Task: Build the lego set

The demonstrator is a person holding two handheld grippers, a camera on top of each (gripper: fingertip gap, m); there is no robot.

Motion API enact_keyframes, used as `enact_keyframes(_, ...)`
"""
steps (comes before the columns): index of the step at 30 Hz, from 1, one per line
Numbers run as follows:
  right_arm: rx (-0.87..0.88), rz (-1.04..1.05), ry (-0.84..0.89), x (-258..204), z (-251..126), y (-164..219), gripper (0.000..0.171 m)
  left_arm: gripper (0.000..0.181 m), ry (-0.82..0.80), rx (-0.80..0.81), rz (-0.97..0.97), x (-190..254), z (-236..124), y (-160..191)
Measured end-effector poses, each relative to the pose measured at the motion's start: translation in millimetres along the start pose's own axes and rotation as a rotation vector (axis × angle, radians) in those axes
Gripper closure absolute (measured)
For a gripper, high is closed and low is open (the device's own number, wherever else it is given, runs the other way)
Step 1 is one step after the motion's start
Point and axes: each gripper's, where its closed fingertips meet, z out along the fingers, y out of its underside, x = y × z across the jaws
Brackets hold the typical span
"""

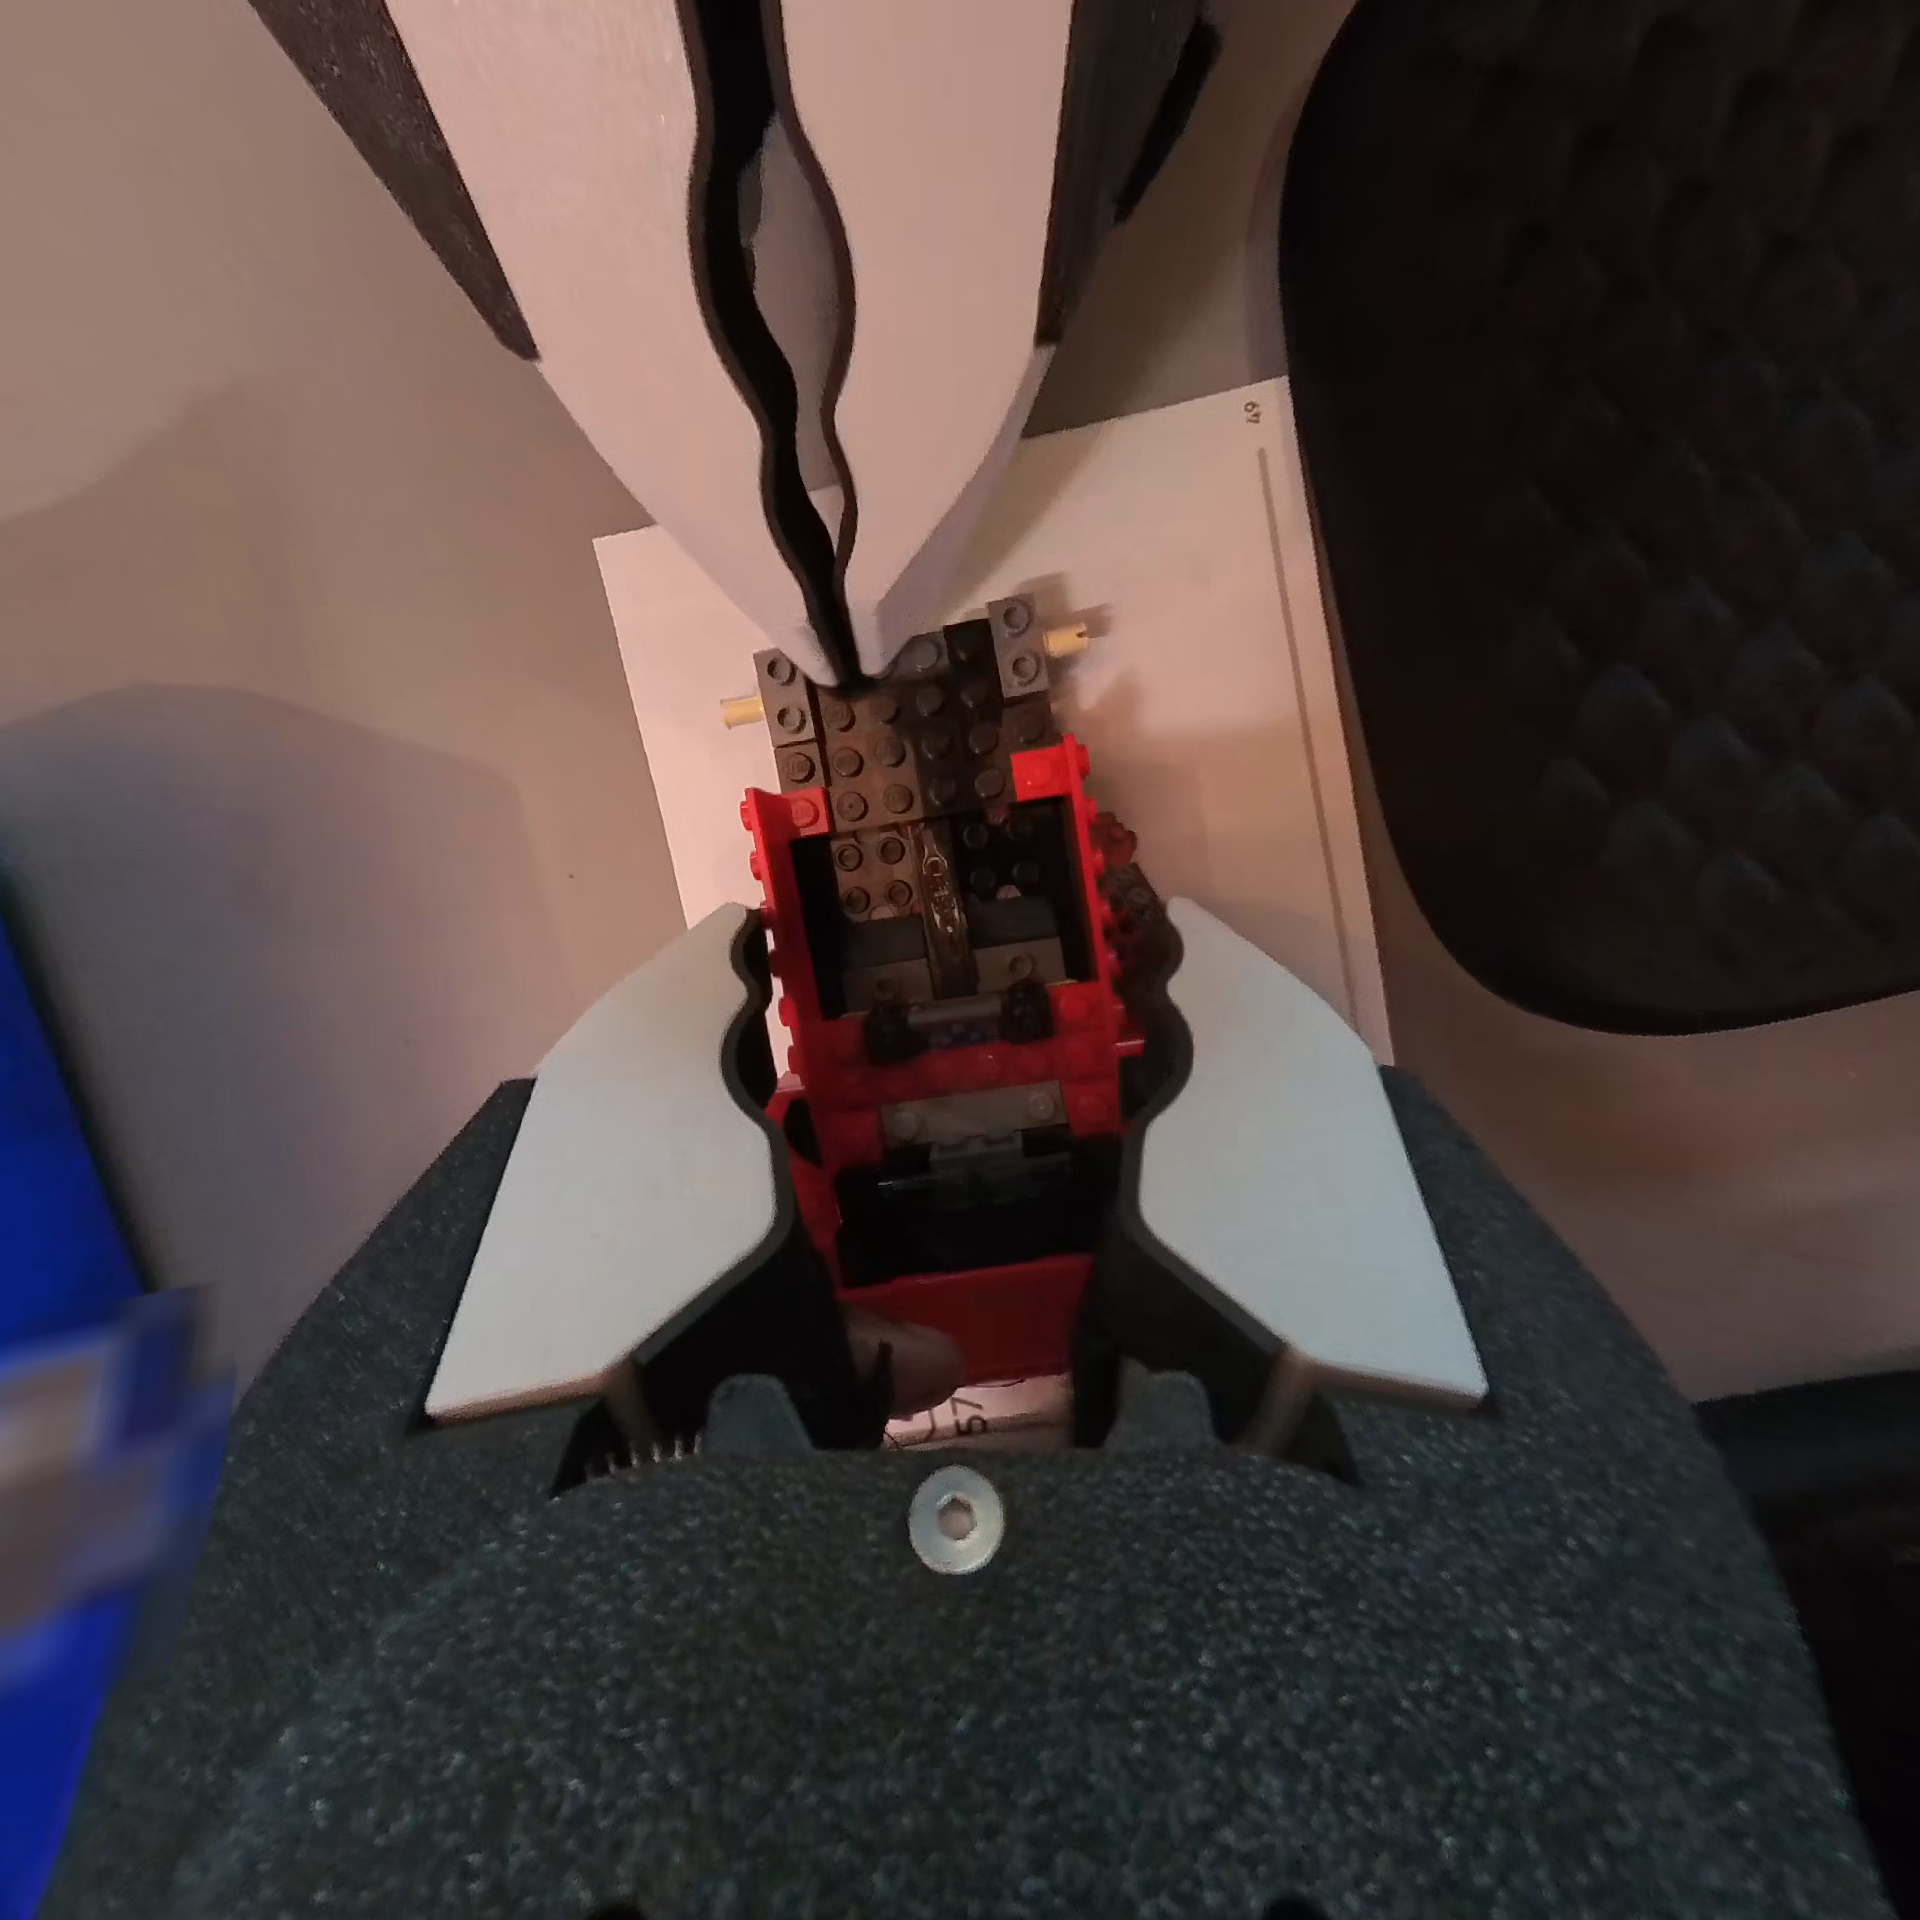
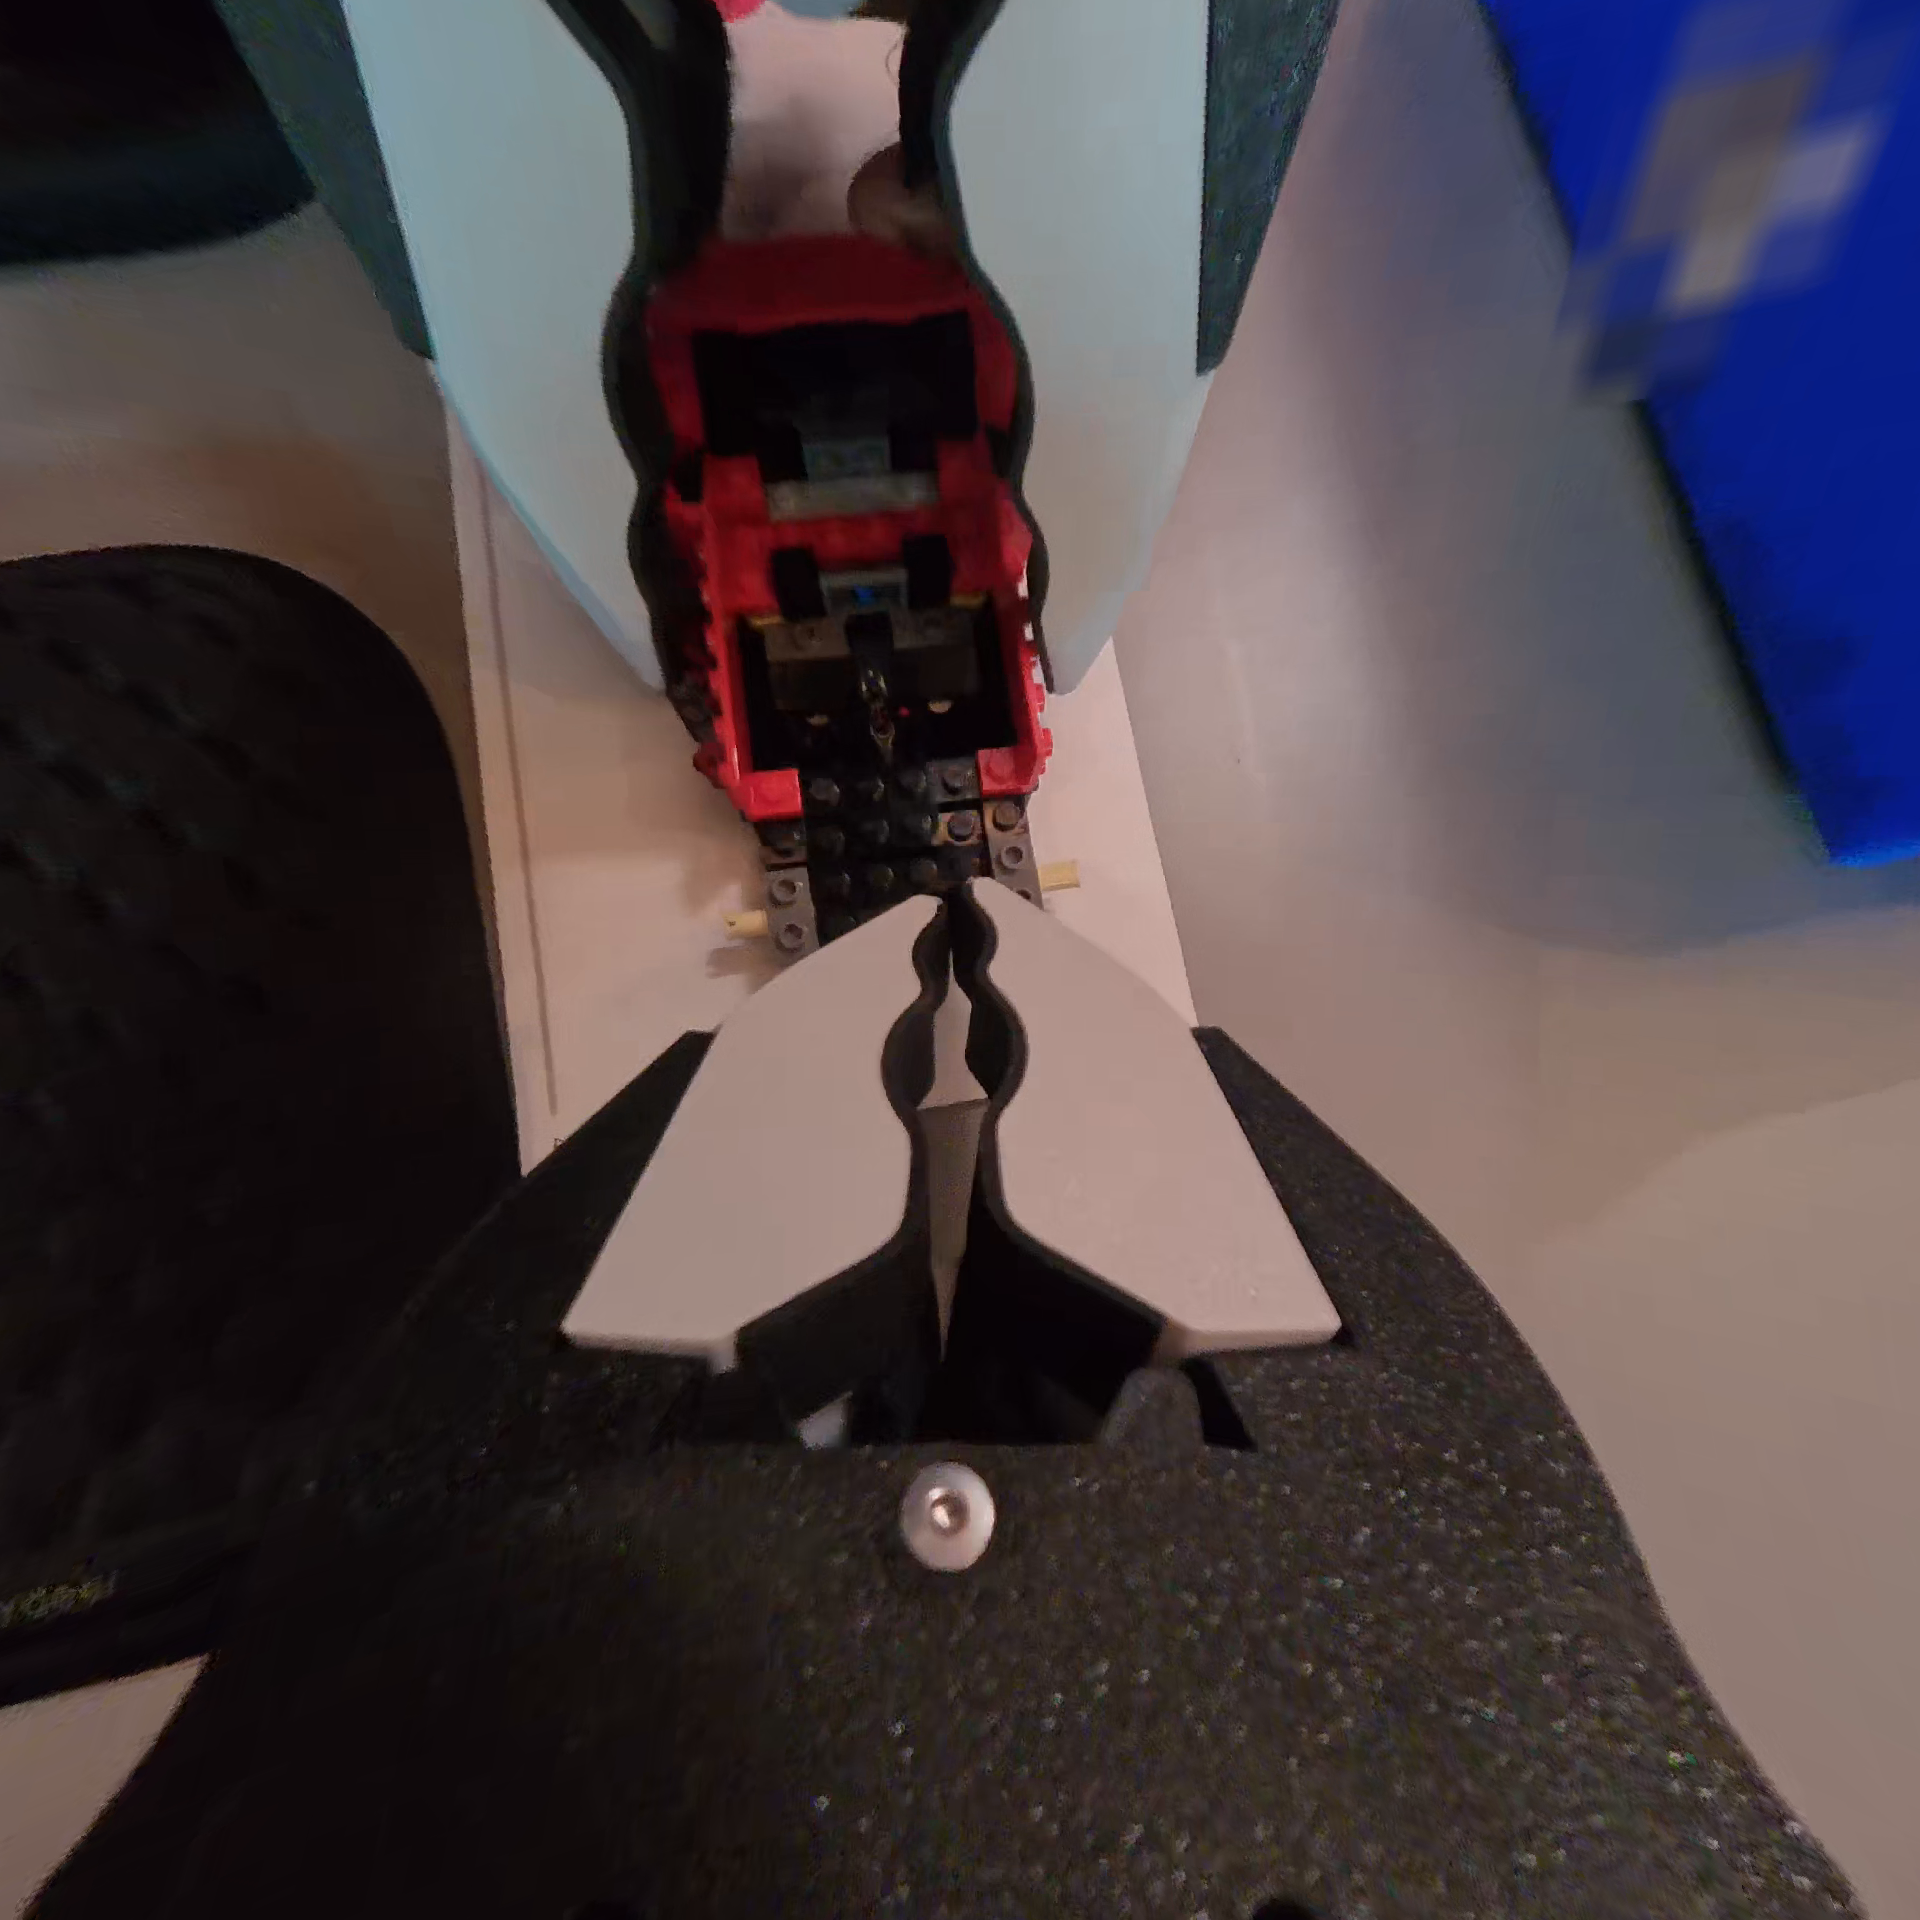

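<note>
A partly built red and black lego car [image 1: 935, 935] lies on a white instruction page [image 1: 1174, 727]. Its far end is a black and grey studded plate [image 1: 894, 748] with tan axle pins sticking out on both sides. My left gripper [image 1: 956, 935] is shut on the car, with one finger on each red side wall. It also shows in the right wrist view [image 2: 852, 665] around the car [image 2: 862, 540]. My right gripper [image 2: 956, 909] is shut, and its tips touch the studded plate's [image 2: 883, 831] end. It comes in from the top in the left wrist view [image 1: 847, 670]. I see no loose piece between its fingers.
A black textured pad [image 1: 1621, 520] lies right of the page in the left wrist view and on the left in the right wrist view [image 2: 208, 987]. A blue box [image 2: 1766, 416] stands on the beige table [image 1: 312, 520] on the other side. A fingertip [image 1: 904, 1361] shows under the car's near end. Tip to tip, the grippers are about 5 cm apart.
</note>
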Motion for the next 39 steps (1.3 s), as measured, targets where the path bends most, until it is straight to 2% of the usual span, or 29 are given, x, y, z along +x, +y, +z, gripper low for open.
enact_keyframes(14, -0.113, 0.116, -0.011, 0, 2, 3, 0.171, 0.113, -0.062, 0.071, -0.023, 5, -26, -4)
enact_keyframes(24, -0.23, 0.049, 0.08, 1, 2, 5, 0.17, 0.116, -0.141, 0.146, -0.045, 15, -53, 2)
enact_keyframes(29, -0.233, 0.009, 0.083, 2, 3, 2, 0.171, 0.116, -0.152, 0.19, -0.054, 12, -63, 1)
enact_keyframes(32, -0.205, 0.033, 0.056, 2, -1, -2, 0.169, 0.118, -0.156, 0.183, -0.078, 10, -65, 9)
enact_keyframes(33, -0.184, 0.047, 0.047, 4, -6, -5, 0.163, 0.119, -0.158, 0.181, -0.081, 11, -65, 13)
enact_keyframes(36, -0.15, 0.059, -0.03, -2, -15, -10, 0.171, 0.123, -0.163, 0.176, -0.096, 12, -66, 22)
enact_keyframes(39, -0.204, 0.061, -0.096, -10, -11, 0, 0.171, 0.124, -0.174, 0.176, -0.118, 11, -68, 30)
